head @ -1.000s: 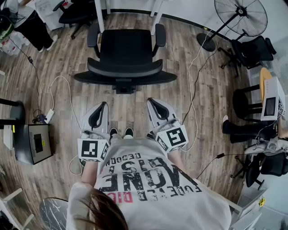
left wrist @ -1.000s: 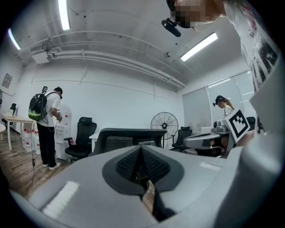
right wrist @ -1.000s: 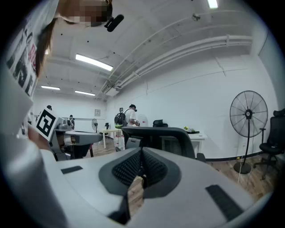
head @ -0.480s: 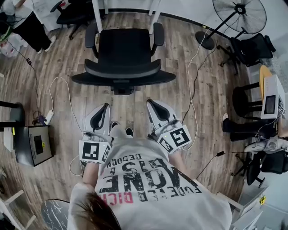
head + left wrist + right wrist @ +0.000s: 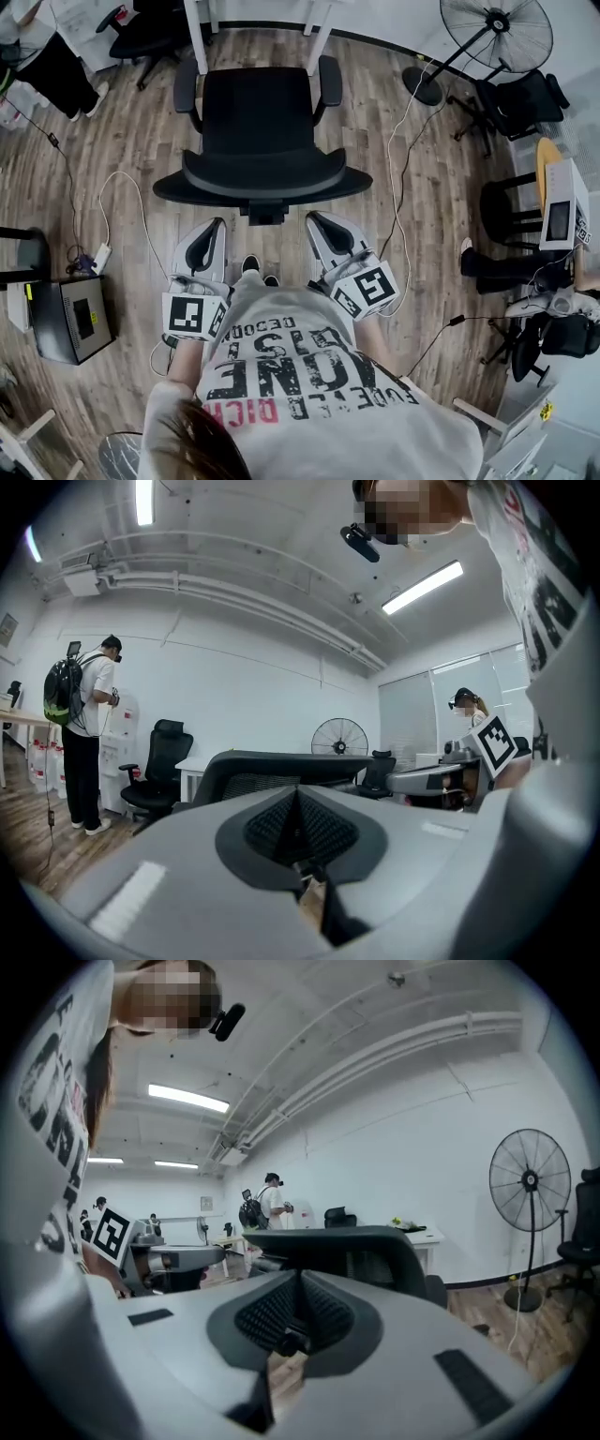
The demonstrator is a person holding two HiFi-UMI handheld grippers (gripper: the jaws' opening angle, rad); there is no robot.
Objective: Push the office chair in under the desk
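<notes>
The black office chair (image 5: 260, 122) stands with its seat facing the white desk legs (image 5: 196, 36) at the top of the head view. Its curved backrest (image 5: 262, 178) is turned toward me. My left gripper (image 5: 216, 225) and right gripper (image 5: 313, 218) point level at the backrest, side by side, a short gap short of it. Both are shut with nothing between the jaws. In the left gripper view the backrest (image 5: 281, 764) rises just beyond the closed left gripper (image 5: 298, 792). The right gripper view shows the backrest (image 5: 347, 1239) past the closed right gripper (image 5: 300, 1277).
A floor fan (image 5: 497, 33) and a second black chair (image 5: 520, 98) stand at the right, with white cables (image 5: 394, 159) trailing over the wood floor. A dark box (image 5: 70, 319) sits at the left. Another person (image 5: 84, 733) stands by the far wall.
I have stepped toward the chair; both grippers have moved forward and the gap to the backrest has shrunk. Both jaws stay shut.
</notes>
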